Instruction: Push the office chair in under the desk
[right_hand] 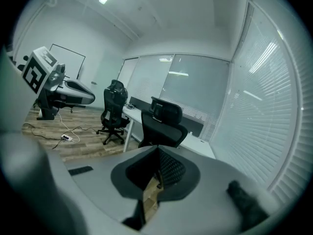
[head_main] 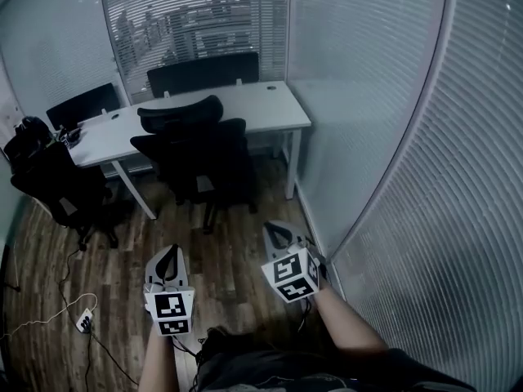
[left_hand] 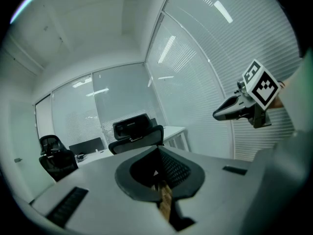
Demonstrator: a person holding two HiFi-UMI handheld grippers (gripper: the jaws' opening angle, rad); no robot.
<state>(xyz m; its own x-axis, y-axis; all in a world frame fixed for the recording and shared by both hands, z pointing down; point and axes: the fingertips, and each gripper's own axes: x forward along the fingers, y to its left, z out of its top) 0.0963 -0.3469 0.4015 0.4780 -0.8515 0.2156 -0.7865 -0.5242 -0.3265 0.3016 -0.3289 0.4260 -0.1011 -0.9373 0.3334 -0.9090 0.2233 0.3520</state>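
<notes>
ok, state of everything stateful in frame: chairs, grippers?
Black high-back office chair: upright, out in front of the white desk, not tucked under, untouched.
Second black office chair, far left: upright, also out from desk.
Left gripper: shut, empty.
Right gripper: shut, empty.

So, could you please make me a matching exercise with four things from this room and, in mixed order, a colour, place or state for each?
Things:
1. desk
2. middle chair
3. power strip
4. left gripper

Descriptions:
A. lies on the floor, at the left
B. white
C. black, stands in front of the desk
D. shut, holds nothing

Pairs: 1-B, 2-C, 3-A, 4-D
</notes>
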